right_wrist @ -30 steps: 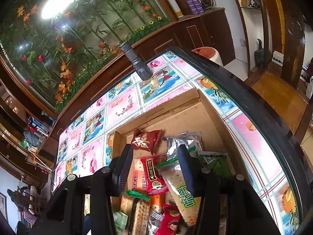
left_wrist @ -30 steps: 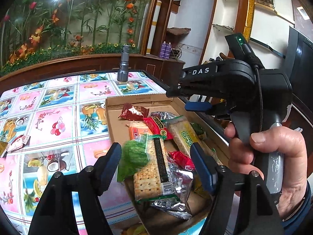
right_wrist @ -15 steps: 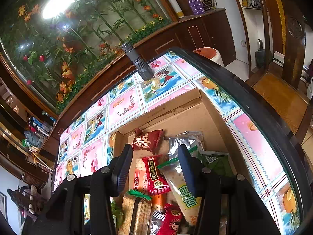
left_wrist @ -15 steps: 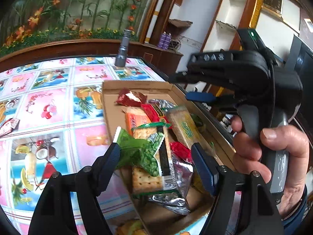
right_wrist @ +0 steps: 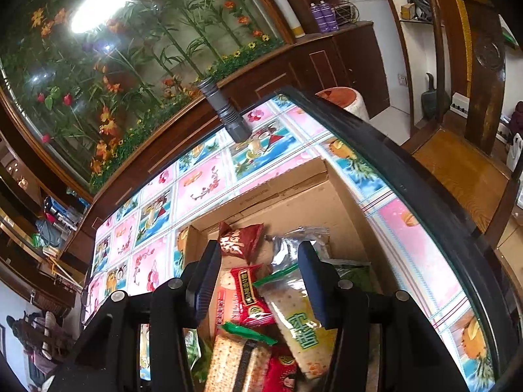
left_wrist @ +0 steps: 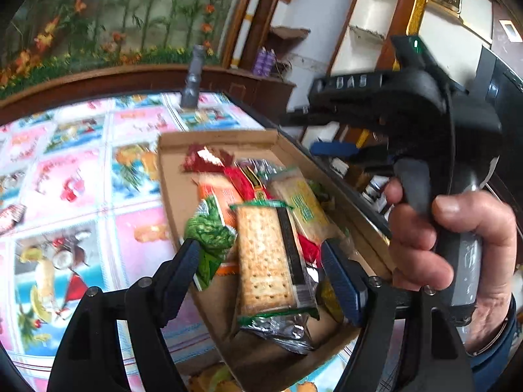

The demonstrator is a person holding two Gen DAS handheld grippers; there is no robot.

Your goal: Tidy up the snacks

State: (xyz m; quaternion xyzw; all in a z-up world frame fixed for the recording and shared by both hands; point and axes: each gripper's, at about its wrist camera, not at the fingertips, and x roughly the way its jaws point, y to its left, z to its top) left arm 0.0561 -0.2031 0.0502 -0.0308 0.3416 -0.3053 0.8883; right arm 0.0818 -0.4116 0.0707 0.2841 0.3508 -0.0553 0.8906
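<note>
A shallow cardboard box (left_wrist: 170, 170) on the patterned table holds several snack packs. My left gripper (left_wrist: 261, 268) is open above the box's near end, its fingers straddling a clear cracker pack (left_wrist: 264, 258) and a green packet (left_wrist: 209, 228) without gripping them. My right gripper (right_wrist: 258, 277) is open and empty over the box (right_wrist: 294, 196), above a red packet (right_wrist: 248, 294) and a green-lettered cracker pack (right_wrist: 294, 313). A dark red bag (right_wrist: 240, 236) lies at the box's far end. The right gripper's body and hand show in the left wrist view (left_wrist: 408, 114).
A grey flashlight (right_wrist: 225, 114) stands on the table (left_wrist: 81, 170) beyond the box. A small wrapped snack (left_wrist: 9, 217) lies at the table's left edge. The table's dark rim (right_wrist: 408, 176) runs right of the box, with a wooden chair (right_wrist: 457, 150) past it.
My left gripper has moved forward and down over the box, so the cracker pack and green packet now sit between its open fingers. My right gripper has barely moved.
</note>
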